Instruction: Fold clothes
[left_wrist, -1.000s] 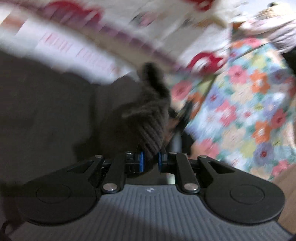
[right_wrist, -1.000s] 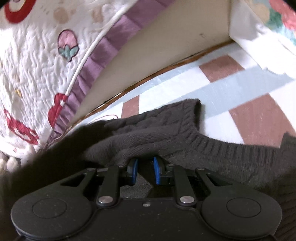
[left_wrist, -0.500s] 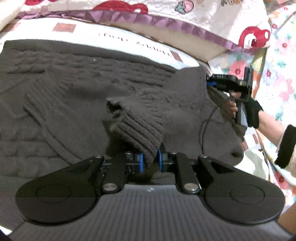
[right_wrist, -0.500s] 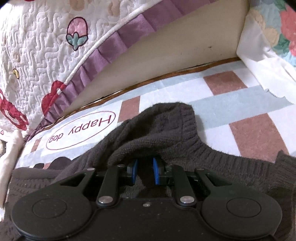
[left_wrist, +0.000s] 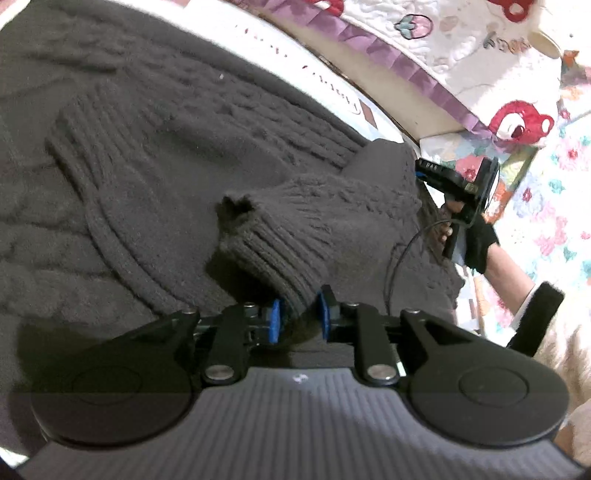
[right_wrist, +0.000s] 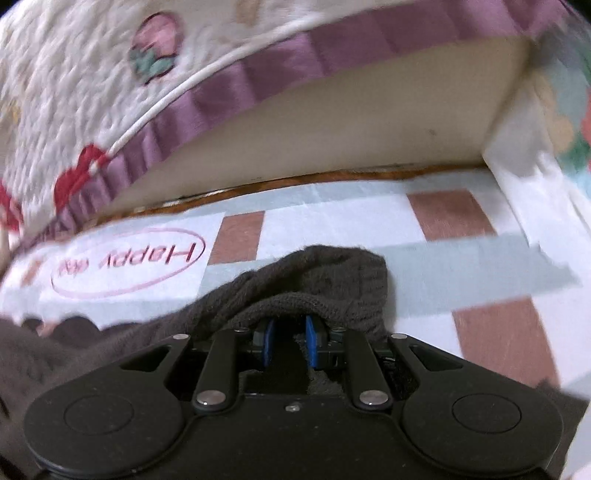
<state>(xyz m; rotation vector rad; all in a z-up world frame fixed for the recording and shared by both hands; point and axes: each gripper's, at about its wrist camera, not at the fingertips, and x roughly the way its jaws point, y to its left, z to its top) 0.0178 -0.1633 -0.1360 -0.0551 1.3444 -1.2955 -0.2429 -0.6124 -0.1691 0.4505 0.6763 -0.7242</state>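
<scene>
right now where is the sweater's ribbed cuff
In the left wrist view the ribbed cuff sits at centre, pinched by the left gripper above the spread sweater body, left of the right gripper.

Sleeve cuff (left_wrist: 273, 254) now lowered over the sweater (left_wrist: 147, 155).

Looks like somebody's bedroom at home. There's a quilted bedspread (right_wrist: 85, 85) with strawberry and bear prints and a purple ruffled edge, a flowery patchwork blanket (left_wrist: 554, 206), and a checked sheet (right_wrist: 369, 221) printed "Happy day" in pink.
</scene>
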